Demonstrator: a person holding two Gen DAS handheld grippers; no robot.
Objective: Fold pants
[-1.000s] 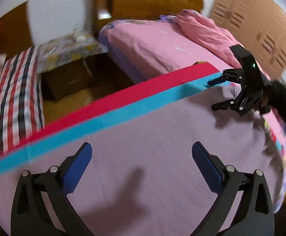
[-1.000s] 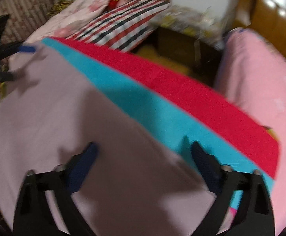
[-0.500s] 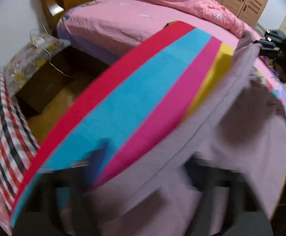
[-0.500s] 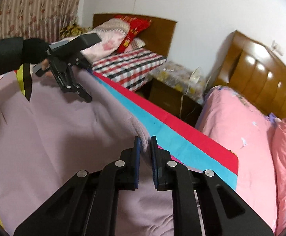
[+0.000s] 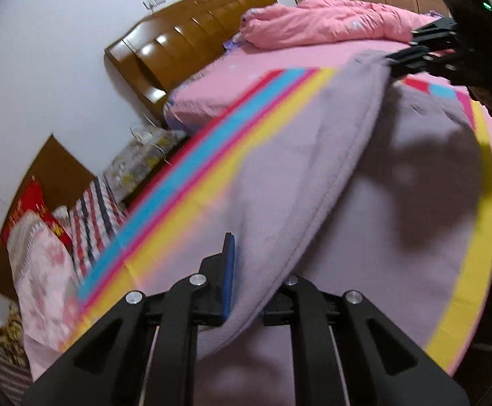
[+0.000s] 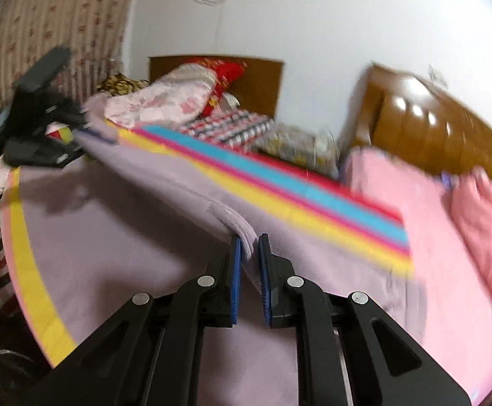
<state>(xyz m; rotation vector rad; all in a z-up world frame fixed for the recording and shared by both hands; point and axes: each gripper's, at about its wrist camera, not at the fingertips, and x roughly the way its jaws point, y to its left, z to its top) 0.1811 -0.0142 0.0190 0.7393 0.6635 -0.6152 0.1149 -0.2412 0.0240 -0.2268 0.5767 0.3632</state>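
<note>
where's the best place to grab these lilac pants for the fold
Along the thick stitched edge, one end each, coming in from the near side. That is where the left gripper and right gripper are shut on the pants, and the edge hangs taut between them.

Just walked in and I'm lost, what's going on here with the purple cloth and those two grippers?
A person is folding lilac pants on a rainbow-striped mat. The left gripper and the right gripper each have their jaws closed on the fabric edge, lifting it off the mat so it stretches between them. The rest of the pants lies spread on the mat below. The fold is under way, not yet laid down.
</note>
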